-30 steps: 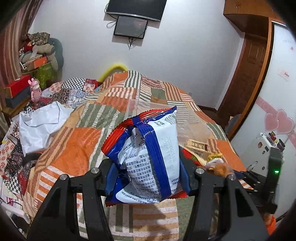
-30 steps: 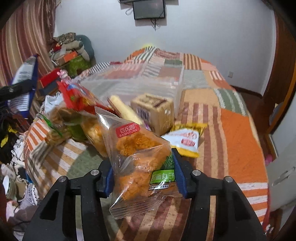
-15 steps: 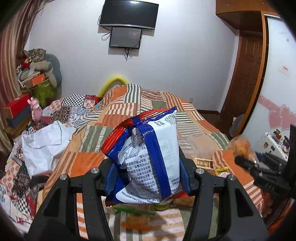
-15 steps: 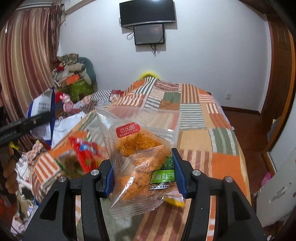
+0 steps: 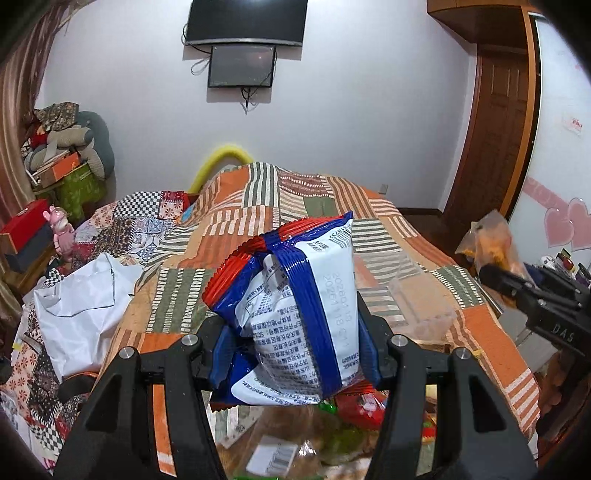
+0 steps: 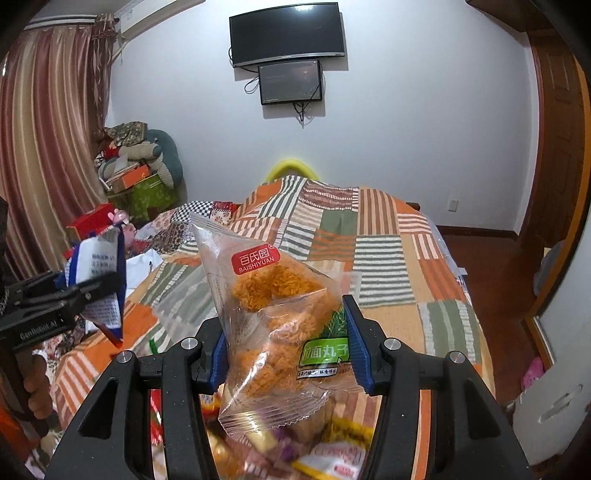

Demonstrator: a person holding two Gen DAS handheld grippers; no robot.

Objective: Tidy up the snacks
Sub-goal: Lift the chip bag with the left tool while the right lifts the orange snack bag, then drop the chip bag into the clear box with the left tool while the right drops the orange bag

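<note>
My left gripper (image 5: pixel 295 354) has its jaws clamped on a blue, white and red snack bag (image 5: pixel 295 317), held upright above the bed; the printed back of the pack faces my camera. My right gripper (image 6: pixel 288 354) is closed on a clear packet of orange noodle balls (image 6: pixel 280 325) with a red label near its top and a green one at its lower right, also lifted off the bedding. Just below both grippers lies a blurred heap of other snack packets (image 6: pixel 325 454), too smeared to sort out. Beyond them, on the patchwork bedspread (image 5: pixel 258 221), sits a clear plastic container (image 5: pixel 413 295). In the left view the right gripper and its packet show at the right edge. A white bag (image 5: pixel 81 306) lies on the bed's left side. On the far wall hang a dark television (image 6: pixel 288 33) and a smaller screen (image 6: pixel 290 83) under it.
</note>
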